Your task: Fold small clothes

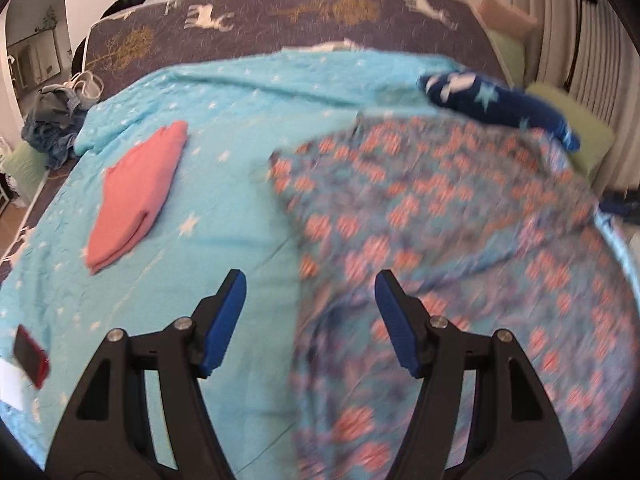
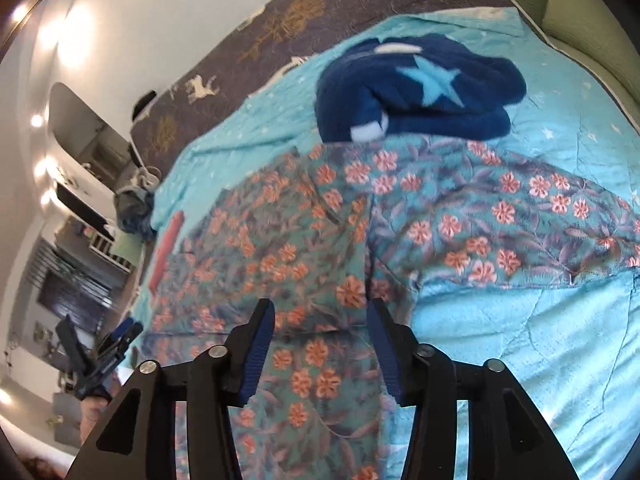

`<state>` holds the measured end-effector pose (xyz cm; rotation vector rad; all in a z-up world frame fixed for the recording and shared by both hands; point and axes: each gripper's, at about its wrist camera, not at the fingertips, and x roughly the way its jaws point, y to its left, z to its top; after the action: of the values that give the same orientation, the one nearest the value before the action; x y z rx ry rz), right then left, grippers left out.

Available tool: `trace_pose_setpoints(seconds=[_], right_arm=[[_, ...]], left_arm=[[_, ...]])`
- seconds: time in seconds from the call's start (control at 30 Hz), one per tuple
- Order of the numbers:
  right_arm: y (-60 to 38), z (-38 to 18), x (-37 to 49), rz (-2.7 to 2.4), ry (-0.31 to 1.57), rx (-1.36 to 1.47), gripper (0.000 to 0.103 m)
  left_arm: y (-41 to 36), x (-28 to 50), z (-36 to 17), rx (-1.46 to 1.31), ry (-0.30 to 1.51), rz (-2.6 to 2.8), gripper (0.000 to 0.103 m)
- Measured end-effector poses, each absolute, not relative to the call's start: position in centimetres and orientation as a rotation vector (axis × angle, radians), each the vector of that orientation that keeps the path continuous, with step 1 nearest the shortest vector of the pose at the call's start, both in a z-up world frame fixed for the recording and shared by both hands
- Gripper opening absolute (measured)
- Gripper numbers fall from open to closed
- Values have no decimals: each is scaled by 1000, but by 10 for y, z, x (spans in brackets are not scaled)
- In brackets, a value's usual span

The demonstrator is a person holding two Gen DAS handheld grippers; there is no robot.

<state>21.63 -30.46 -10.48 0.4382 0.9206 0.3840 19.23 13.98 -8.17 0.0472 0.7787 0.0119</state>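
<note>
While the floral garment (image 1: 420,220) lay spread across the turquoise quilt (image 1: 224,128), it served as the marker for everything else on the bed. Farthest to its left, near the quilt's edge, sat a red phone (image 1: 30,356). Closer in, still well apart from the floral cloth, a folded pink garment (image 1: 136,196) rested flat, seemingly already done. The left gripper (image 1: 310,320) hung just over the garment's left border, its blue pads spread wide with nothing between them; one pad stood over bare quilt, the other over the print. Over the garment's near portion the right gripper (image 2: 320,344) hovered likewise, jaws apart and pinching nothing, the flowered cloth lying loose beneath them. Beyond the garment's far edge, touching or slightly overlapping it, a dark blue fleece piece with pale stars (image 2: 412,96) lay bunched and unfolded. To the garment's right, one sleeve-like part (image 2: 540,224) stretched out over the quilt.

Judging by its ripples and how it sank into the bedding, the floral piece was probably thin, light and limp, perhaps a little slick. It would likely sag and slide if lifted from the middle. Better holds seemed to be the hem or edge at its left border and the outstretched part on its right, pinched in a single layer clear of the quilt underneath.
</note>
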Motion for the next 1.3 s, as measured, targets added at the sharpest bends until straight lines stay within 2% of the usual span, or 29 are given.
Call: trace_pose_setpoints(seconds=[0.57, 0.77, 0.83, 0.97, 1.13, 1.3], right_arm=[[-291, -117, 227, 367, 941, 518, 53], [-287, -113, 219, 382, 938, 511, 53], [-289, -111, 215, 387, 938, 493, 53], [-294, -111, 213, 376, 939, 488, 54], [-296, -112, 206, 380, 934, 499, 54], [-288, -110, 208, 417, 919, 469, 54]], left_arm=[[131, 203, -104, 181, 833, 80, 68], [162, 214, -96, 31, 789, 236, 72], [175, 206, -99, -16, 801, 261, 79], [187, 201, -108, -72, 848, 245, 79], [176, 192, -91, -36, 827, 253, 79], [159, 178, -48, -108, 693, 130, 79]])
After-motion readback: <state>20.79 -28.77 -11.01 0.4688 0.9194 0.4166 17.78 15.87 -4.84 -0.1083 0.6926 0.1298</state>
